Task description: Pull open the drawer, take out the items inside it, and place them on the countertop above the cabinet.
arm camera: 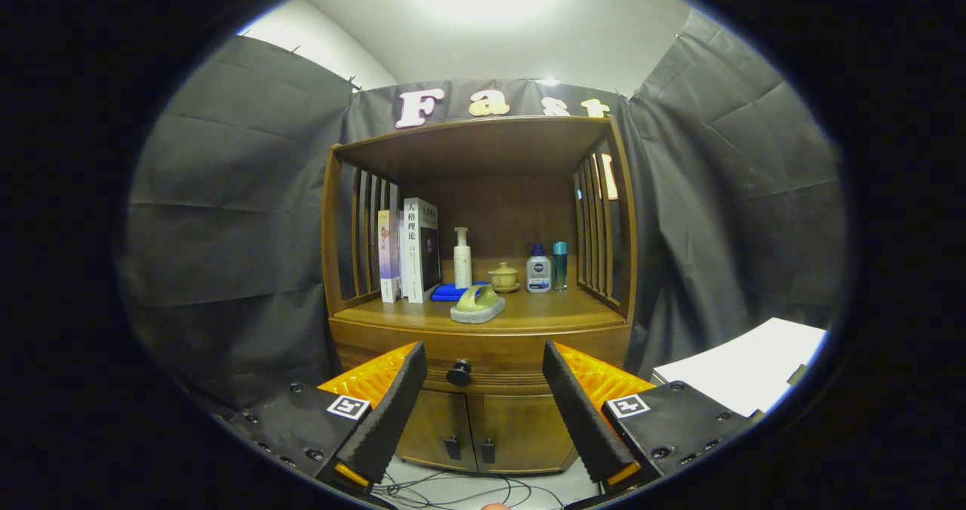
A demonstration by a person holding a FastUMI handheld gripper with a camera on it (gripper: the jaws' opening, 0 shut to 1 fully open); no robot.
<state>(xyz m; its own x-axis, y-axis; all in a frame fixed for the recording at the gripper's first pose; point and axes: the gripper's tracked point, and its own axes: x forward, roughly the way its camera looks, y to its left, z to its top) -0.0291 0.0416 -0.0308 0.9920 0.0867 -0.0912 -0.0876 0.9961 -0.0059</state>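
Observation:
A wooden cabinet [483, 344] stands ahead of me against the booth wall. Its drawer [521, 363] sits shut under the countertop [551, 310], with a dark round knob [459, 373] at its front. My gripper [483, 359] is open and holds nothing. It hangs some way in front of the cabinet, and the knob shows between the two fingers, nearer the left finger [396, 408]. What lies inside the drawer is hidden.
The countertop carries books [411, 250], a blue cloth [449, 291], a scrubbing brush with a handle [478, 304], a white pump bottle [462, 257], a small lidded cup [503, 277] and two bottles [547, 267]. Two doors [483, 431] close the lower cabinet. Cables [453, 487] lie on the floor. A white board [743, 367] sits right.

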